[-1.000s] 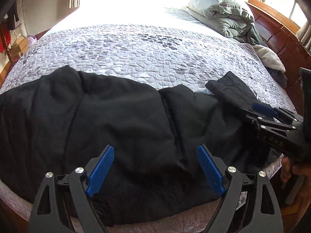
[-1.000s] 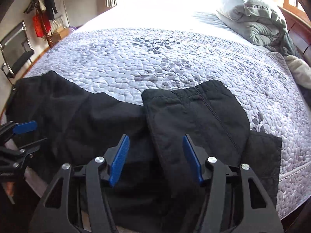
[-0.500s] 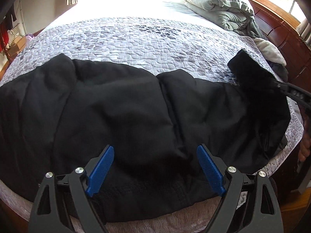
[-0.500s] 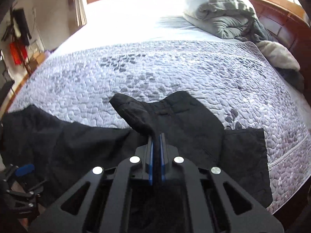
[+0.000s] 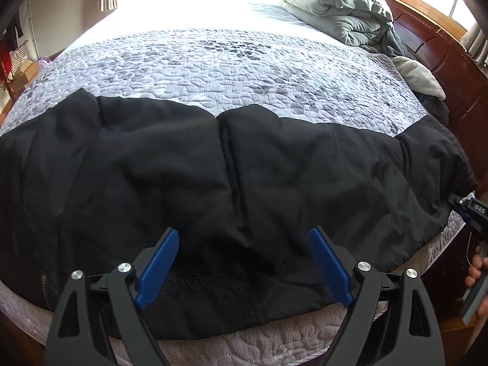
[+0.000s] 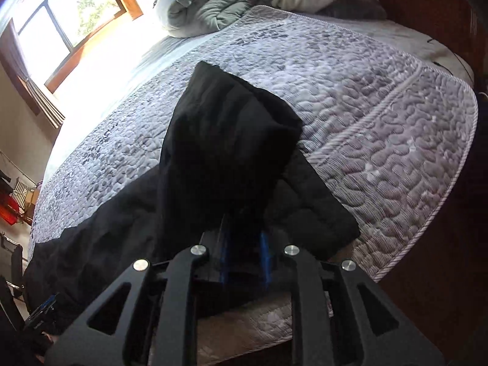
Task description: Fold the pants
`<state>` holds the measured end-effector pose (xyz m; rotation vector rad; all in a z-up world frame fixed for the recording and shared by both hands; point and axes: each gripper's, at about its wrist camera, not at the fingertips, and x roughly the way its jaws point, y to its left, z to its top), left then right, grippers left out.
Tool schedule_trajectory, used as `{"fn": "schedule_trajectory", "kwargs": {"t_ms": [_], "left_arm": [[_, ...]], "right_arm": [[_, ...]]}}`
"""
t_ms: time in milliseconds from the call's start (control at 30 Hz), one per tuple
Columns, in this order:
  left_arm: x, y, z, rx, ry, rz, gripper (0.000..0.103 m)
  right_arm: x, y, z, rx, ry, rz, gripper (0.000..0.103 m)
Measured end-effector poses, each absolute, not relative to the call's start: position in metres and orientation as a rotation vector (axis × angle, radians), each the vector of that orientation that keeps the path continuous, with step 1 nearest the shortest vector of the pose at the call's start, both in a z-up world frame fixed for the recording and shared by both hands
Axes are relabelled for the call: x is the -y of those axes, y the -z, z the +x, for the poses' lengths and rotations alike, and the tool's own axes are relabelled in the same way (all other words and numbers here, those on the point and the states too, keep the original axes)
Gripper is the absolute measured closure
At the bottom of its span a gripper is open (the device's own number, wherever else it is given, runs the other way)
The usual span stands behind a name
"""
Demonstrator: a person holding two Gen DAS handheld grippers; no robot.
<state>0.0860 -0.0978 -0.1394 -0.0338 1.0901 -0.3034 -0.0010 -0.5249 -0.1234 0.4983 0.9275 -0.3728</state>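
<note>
At bed's near edge (image 5: 274,340), right tool (image 6: 244,253) pinches pants (image 5: 213,167)

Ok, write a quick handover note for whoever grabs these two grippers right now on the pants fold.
Left gripper: open, empty, hovering over the black pants near the bed's front edge.
Right gripper: shut on a bunched end of the pants, raised off the quilt.
Pants: spread sideways across the quilt's near edge, mostly flat.
Done: one end gripped and lifted.
Left: probably carry that end across onto the rest, lay it down, smooth it, then finish the remaining folds.
</note>
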Motion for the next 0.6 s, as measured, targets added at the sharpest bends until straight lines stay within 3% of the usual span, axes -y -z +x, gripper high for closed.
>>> {"fn": "schedule_trajectory", "kwargs": {"t_ms": [133, 300, 333, 433, 600], "left_arm": [[0.113, 0.136, 0.083, -1.076, 0.318, -0.002, 0.015], [0.126, 0.136, 0.079, -1.078, 0.337, 0.019, 0.015], [0.127, 0.137, 0.078, -1.078, 0.339, 0.022, 0.015], [0.129, 0.138, 0.077, -1.079, 0.336, 0.03, 0.014], [0.125, 0.143, 0.076, -1.092, 0.333, 0.005, 0.014]], "right_arm": [[0.533, 0.14, -0.01, -0.975, 0.387, 0.523, 0.087], [0.537, 0.143, -0.017, -0.973, 0.381, 0.523, 0.075], [0.538, 0.142, -0.017, -0.969, 0.378, 0.518, 0.085], [0.541, 0.137, -0.017, -0.965, 0.349, 0.528, 0.096], [0.544, 0.138, -0.023, -0.995, 0.371, 0.514, 0.098]]}}
